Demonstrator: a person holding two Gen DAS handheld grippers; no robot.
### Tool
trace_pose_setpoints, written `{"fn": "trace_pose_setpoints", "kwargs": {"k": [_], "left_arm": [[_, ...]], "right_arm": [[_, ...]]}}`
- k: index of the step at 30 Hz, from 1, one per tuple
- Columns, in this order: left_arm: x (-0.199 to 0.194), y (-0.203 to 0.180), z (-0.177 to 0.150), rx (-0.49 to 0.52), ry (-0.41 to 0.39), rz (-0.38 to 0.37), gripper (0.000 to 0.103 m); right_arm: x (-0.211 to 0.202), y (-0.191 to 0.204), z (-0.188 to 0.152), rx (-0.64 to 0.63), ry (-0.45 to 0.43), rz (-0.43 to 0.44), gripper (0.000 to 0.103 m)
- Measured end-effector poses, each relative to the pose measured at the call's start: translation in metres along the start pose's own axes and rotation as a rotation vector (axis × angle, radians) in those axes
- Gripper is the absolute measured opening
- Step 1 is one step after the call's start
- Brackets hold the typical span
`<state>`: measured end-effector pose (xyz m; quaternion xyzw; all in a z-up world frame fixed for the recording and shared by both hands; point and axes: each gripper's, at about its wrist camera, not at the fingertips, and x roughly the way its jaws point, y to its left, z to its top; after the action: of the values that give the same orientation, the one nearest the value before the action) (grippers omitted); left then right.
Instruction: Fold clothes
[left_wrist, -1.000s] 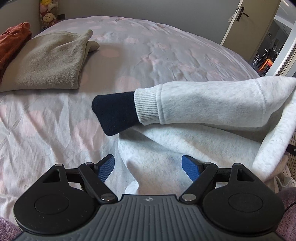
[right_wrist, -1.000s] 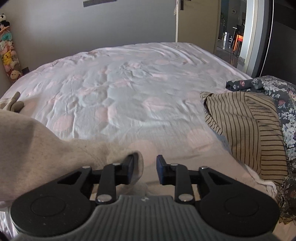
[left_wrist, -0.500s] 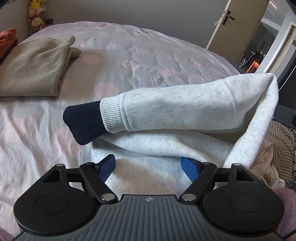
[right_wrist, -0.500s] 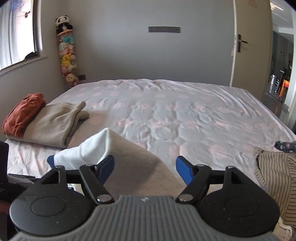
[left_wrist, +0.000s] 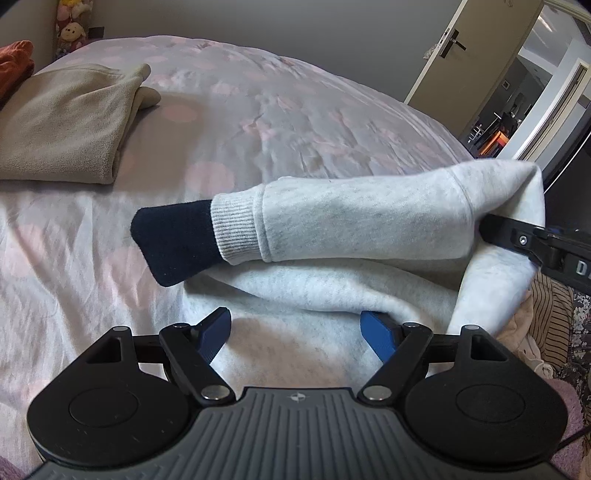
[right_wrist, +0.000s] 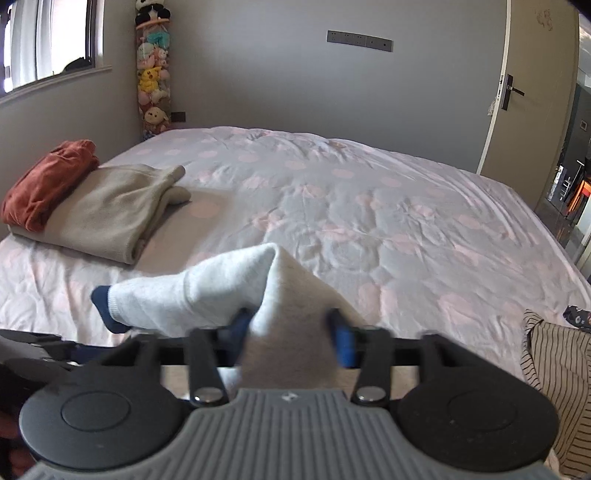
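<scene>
A grey sweatshirt (left_wrist: 354, 221) lies on the bed (left_wrist: 295, 110), its sleeve folded across, a dark cuff (left_wrist: 173, 240) poking out. The right gripper (right_wrist: 291, 332), blurred, has just been closing and pinches a raised fold. The left gripper (left_wrist: 295, 328) hovers wide apart, holding nothing.

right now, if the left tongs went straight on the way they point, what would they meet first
Probably the light grey sweatshirt lying on the bed directly ahead of the open left tongs, its raised sleeve beyond; depth is uncertain.

Lt grey sweatshirt (left_wrist: 354, 218), navy cuff (left_wrist: 173, 240)
</scene>
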<state>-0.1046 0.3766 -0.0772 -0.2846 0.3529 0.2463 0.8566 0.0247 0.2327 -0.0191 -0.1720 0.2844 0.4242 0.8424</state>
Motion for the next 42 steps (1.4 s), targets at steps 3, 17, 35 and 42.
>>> {"fn": "trace_pose_setpoints", "kwargs": {"k": [3, 17, 35, 42], "left_arm": [[-0.007, 0.01, 0.002, -0.009, -0.016, 0.01, 0.077], [0.001, 0.018, 0.01, 0.01, 0.012, 0.05, 0.077], [0.091, -0.049, 0.045, 0.504, 0.073, -0.025, 0.077], [0.119, -0.063, 0.049, 0.677, 0.097, -0.083, 0.077]], "right_arm": [[-0.004, -0.031, 0.002, 0.068, -0.026, -0.037, 0.006], [-0.027, -0.192, -0.057, 0.287, 0.068, -0.372, 0.006], [-0.042, -0.234, -0.106, 0.312, 0.159, -0.314, 0.044], [-0.05, -0.186, -0.072, -0.023, 0.077, -0.16, 0.063]]}}
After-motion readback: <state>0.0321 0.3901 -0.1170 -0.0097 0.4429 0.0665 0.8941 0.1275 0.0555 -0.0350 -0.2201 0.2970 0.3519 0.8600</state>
